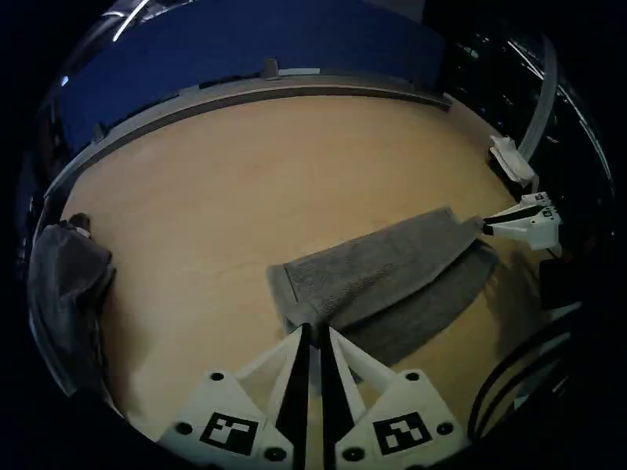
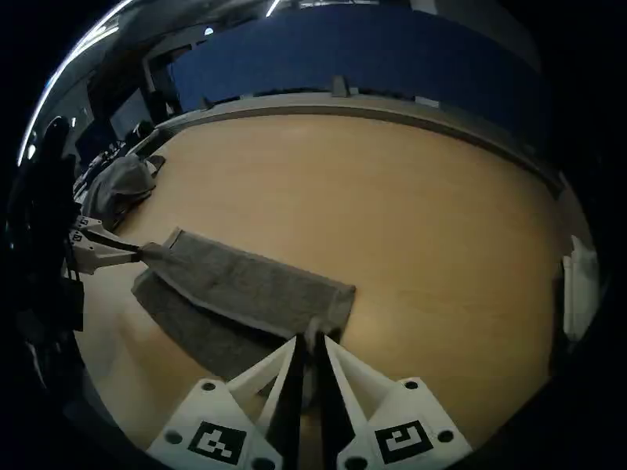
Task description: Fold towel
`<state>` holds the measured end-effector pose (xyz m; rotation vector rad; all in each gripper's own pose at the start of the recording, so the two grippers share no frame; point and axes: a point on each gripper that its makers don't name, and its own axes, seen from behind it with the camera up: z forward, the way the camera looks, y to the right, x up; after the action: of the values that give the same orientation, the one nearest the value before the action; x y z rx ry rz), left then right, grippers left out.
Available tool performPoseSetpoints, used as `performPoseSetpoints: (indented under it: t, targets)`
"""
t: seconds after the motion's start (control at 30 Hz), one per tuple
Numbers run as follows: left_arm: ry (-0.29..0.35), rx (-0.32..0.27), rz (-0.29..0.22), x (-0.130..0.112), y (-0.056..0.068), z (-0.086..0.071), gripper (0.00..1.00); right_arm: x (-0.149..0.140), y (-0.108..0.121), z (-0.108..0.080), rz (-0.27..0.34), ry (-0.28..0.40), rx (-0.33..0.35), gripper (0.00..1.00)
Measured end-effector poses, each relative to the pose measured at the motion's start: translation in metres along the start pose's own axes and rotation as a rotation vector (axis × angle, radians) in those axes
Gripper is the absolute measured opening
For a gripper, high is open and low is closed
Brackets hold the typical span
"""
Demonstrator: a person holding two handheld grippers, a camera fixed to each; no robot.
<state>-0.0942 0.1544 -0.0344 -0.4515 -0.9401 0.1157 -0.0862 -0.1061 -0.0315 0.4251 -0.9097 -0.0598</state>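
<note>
A grey towel [image 1: 384, 274] lies on the pale wooden counter [image 1: 235, 196], doubled lengthwise. One layer is flat on the wood and the other is folded over it, lying a little askew so that a strip of the lower layer shows along one side. The upper layer looks stretched straight between the two tools, one at each short end.

The left tongs [image 1: 313, 338] are closed down to a thin slit. In the left gripper view their tips meet at a corner of the towel's near end, where the hemmed edge bunches up between the two fingers. The right tongs [image 2: 309, 343] are in the same state at the opposite end. In the right gripper view their fingers are drawn almost together, with a corner of the upper layer pinched between the tips. Each tool also shows from the other's camera, a white wedge at the far end of the cloth with its point on the corner.

In the left gripper view a second grey cloth [image 1: 67, 290] lies in a rumpled heap at the counter's left edge, well apart from the towel. In the same view a small white object [image 1: 513, 160] sits near the right edge of the counter; I cannot tell what it is. A grey rail [image 1: 259, 90] runs along the far side of the counter, and a dark blue partition [image 1: 259, 43] stands behind it. The room beyond is dim, with a few streaks of ceiling light.
</note>
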Motion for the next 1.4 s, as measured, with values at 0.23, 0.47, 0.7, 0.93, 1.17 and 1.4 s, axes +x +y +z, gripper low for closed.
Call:
performPoseSetpoints:
  t: [0.23, 0.47, 0.7, 0.93, 1.17, 1.4]
  targets:
    - [-0.003, 0.009, -0.008, 0.001, -0.003, 0.007, 0.11, -0.002, 0.005, 0.006, -0.023, -0.011, -0.019, 0.13]
    - [-0.006, 0.018, -0.011, 0.003, -0.007, 0.014, 0.15, 0.000, 0.010, 0.012, -0.048, -0.017, -0.043, 0.19]
    - [-0.003, 0.030, -0.013, 0.006, -0.011, 0.018, 0.23, 0.002, 0.016, 0.018, -0.061, -0.020, -0.064, 0.31]
    - [0.002, 0.048, -0.012, 0.012, -0.017, 0.021, 0.29, 0.007, 0.022, 0.022, -0.068, -0.015, -0.088, 0.41]
    - [0.011, 0.063, -0.017, 0.017, -0.022, 0.025, 0.41, 0.014, 0.025, 0.026, -0.076, -0.006, -0.100, 0.47]
    - [0.020, 0.082, -0.033, 0.025, -0.030, 0.024, 0.55, 0.022, 0.028, 0.027, -0.068, 0.012, -0.107, 0.53]
